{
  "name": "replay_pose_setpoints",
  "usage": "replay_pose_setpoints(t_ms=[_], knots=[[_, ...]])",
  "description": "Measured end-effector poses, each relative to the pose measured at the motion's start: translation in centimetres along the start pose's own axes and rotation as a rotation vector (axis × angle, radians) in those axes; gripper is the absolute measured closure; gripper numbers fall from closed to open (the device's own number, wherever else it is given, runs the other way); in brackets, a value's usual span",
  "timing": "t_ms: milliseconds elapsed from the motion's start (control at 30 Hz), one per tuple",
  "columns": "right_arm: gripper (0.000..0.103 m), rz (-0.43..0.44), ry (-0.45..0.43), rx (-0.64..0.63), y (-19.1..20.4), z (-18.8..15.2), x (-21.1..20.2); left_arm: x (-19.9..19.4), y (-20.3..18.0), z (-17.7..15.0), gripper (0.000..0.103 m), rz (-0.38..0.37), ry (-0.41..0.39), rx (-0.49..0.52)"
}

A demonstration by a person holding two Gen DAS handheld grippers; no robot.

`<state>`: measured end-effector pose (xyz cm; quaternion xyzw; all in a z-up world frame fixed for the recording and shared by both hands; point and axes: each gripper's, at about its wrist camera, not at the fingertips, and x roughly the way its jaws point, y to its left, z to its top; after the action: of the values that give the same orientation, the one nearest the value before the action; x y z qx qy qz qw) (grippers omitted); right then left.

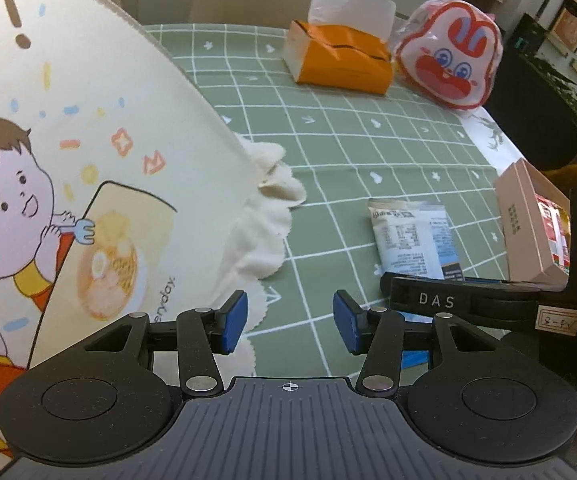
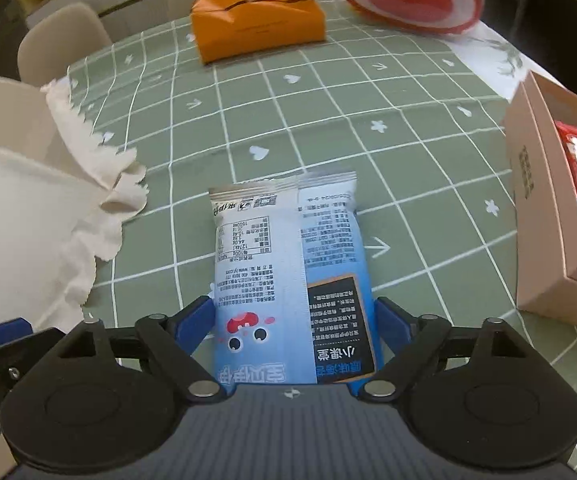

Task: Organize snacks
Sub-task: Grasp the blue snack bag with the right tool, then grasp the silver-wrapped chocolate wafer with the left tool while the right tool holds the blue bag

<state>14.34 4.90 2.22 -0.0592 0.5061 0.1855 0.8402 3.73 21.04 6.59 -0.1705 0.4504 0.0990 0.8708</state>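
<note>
Right gripper (image 2: pixel 294 320) stands spread around the blue snack packet (image 2: pixel 288 264) at lower centre; left gripper (image 1: pixel 290 322) spread, holding nothing

The left gripper (image 1: pixel 290 322) is held angled down toward the tabletop, its blue pads (image 1: pixel 235 322) set apart with nothing between them. The right gripper (image 2: pixel 294 322) is tilted down likewise — its jaws are spread wide, a packet lying between them, seemingly unclamped.
</note>
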Motion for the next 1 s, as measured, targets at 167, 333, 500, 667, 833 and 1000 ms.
replay_pose_setpoints(t_ms=[167,333,500,667,833,1000], knots=[[0.019,0.025,-0.004,-0.012,-0.5,-0.2,-0.7,0.3,-0.7,-0.1,0.050,-0.005,0.009,0.024],[0.024,0.028,-0.080,0.054,-3.8,-0.8,-4.6,1.0,-2.1,0.1,0.050,-0.036,0.019,0.050],[0.024,-0.040,-0.128,0.122,-8.1,-2.7,-7.5,2.8,-3.1,0.4,0.050,-0.089,0.039,0.029],[0.022,-0.042,-0.094,0.168,-10.9,-5.3,-6.8,5.3,-6.0,1.9,0.050,-0.151,0.045,0.086],[0.017,-0.030,-0.062,0.160,-10.2,-7.0,-6.0,7.9,-10.0,3.7,0.050,-0.143,0.008,0.207],[0.014,-0.057,-0.057,0.143,-9.3,-8.3,-5.6,10.4,-13.3,3.7,0.050,-0.049,0.014,0.359]])
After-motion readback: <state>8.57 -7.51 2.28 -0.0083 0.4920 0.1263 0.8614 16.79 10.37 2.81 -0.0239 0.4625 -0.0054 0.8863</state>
